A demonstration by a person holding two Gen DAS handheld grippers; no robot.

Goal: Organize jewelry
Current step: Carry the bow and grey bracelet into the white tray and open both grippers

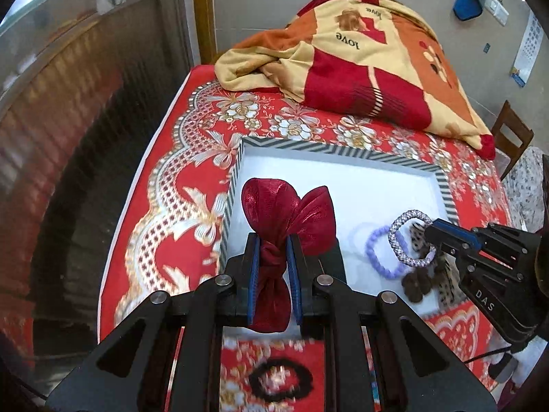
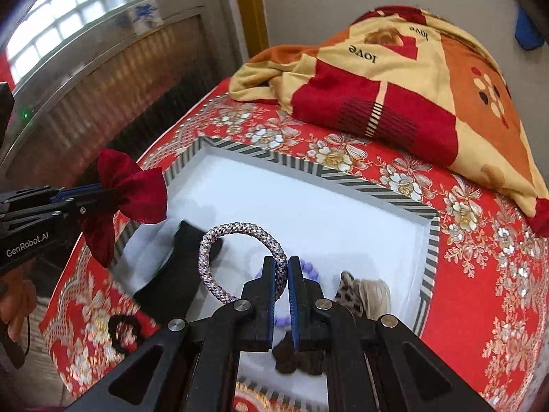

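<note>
The left tongs (image 1: 274, 250) pinched a red bow (image 1: 286, 213); the right tongs (image 2: 282, 274) gripped a sparkly bracelet (image 2: 240, 230) over the tray's (image 2: 343, 171) near edge.

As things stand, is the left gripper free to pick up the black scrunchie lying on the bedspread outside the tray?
Probably not yet: the left gripper is shut on the red bow. The black scrunchie itself lies uncovered on the bedspread.

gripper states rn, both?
Left gripper: shut on the red bow, held over the tray.
Right gripper: shut on the braided bangle, also over the tray.
</note>
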